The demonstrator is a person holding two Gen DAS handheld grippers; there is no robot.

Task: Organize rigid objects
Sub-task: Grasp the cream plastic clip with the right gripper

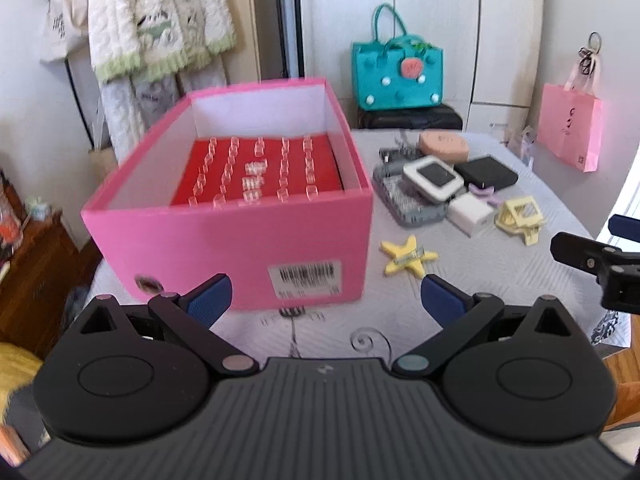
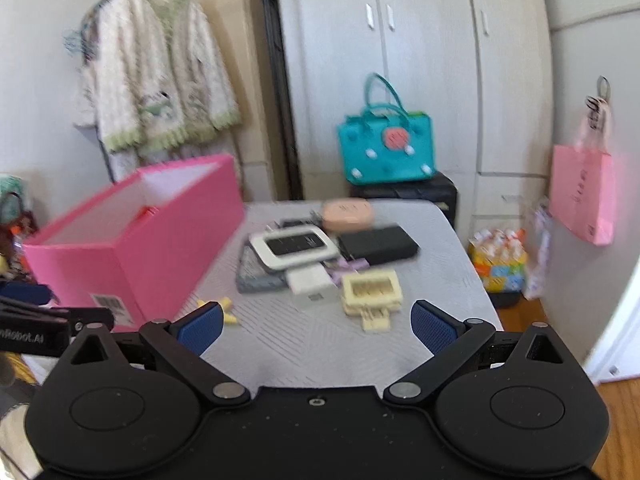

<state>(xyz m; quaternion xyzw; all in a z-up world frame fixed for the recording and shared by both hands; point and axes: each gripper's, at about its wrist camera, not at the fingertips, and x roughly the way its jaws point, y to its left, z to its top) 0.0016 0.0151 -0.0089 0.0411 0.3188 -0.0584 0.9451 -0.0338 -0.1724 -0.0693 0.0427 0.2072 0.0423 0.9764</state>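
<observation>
Both grippers empty, jaws spread wide: left gripper [image 1: 326,300] hovers just in front of the pink box [image 1: 224,240], right gripper [image 2: 316,326] hovers over the near edge of the table [image 2: 320,344], facing the clutter. The loose items lie in a pile on the table to the right of the box: yellow star clip [image 1: 406,258] nearest the box, pale yellow claw clip [image 2: 372,292], white charger cube [image 1: 470,212], black slab [image 2: 378,245], white-framed device [image 2: 294,246] stacked on a grey case [image 1: 412,204], peach case [image 2: 347,210] at the back. Judgement: all look hard-shelled and light. The charger cube is glossy and likely slippery; grip across flat opposite faces. The claw clip is openwork and may flex or crack; take it by its solid body. The box already holds a red tray [image 1: 264,172] of clear pieces.
</observation>
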